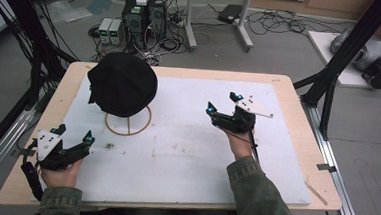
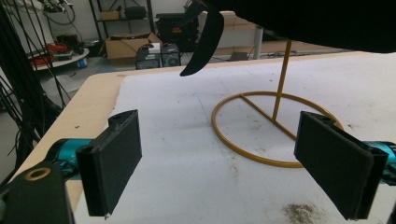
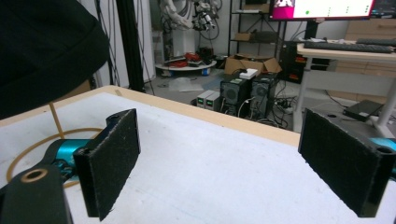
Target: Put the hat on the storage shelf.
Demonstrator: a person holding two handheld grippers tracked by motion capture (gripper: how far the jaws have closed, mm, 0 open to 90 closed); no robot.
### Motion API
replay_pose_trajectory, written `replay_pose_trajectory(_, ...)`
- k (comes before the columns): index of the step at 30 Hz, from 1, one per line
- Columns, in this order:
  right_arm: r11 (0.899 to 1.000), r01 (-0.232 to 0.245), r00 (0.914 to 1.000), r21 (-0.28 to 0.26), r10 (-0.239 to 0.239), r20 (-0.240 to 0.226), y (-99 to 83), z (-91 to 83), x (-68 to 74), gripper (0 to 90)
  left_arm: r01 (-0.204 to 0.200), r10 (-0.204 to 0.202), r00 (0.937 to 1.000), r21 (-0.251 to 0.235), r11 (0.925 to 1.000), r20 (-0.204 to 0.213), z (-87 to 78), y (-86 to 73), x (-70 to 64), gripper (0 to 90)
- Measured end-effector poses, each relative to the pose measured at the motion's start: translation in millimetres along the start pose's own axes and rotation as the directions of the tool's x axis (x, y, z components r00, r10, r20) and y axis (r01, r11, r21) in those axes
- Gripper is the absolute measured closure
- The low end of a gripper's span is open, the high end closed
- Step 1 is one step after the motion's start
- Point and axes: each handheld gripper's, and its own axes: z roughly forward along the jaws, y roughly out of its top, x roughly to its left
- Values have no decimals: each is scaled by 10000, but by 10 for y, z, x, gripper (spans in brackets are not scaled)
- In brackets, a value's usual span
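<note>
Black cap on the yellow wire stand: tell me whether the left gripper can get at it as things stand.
Probably yes. The left gripper is open, and only bare white mat lies between it and the black cap on its yellow wire stand.

Lighting is dim and flat, overhead room light, slightly cool cast. High view: soft overall, low resolution, noticeable compression; the white mat [image 1: 186,137] is the brightest area but not blown out. The black hat [image 1: 123,83] reads as a near-featureless dark blob, no fabric detail. Shadows under it are faint and diffuse. Straight frame posts bow slightly at the edges, mild wide-angle distortion. Left gripper view: mat evenly lit, the yellow wire stand [image 2: 275,126] fairly sharp, near pads [image 2: 112,163] a bit soft. Right gripper view: background monitor [image 3: 322,8] is overexposed and glaring; shelves behind are hazy and washed out.
</note>
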Motion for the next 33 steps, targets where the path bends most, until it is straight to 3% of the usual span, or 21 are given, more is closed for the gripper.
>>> replay_pose_trajectory(8,9996,-32,9984,-271,47,561,40,-169,-93,121,30,-30,10000,77,10000,15,2,-3,1,153)
replay_pose_trajectory(19,9987,-196,9878,-469,266,1533,-206,-408,-233,121,67,-67,10000,75,9999,41,8,-7,7,153)
replay_pose_trajectory(30,9983,-356,9606,-457,468,2740,-424,-686,-344,121,91,-91,9999,18,10000,52,15,-8,-3,153)
replay_pose_trajectory(33,9985,-143,9456,-538,309,3237,-469,-745,-334,121,111,-111,9999,26,9999,51,13,-8,1,153)
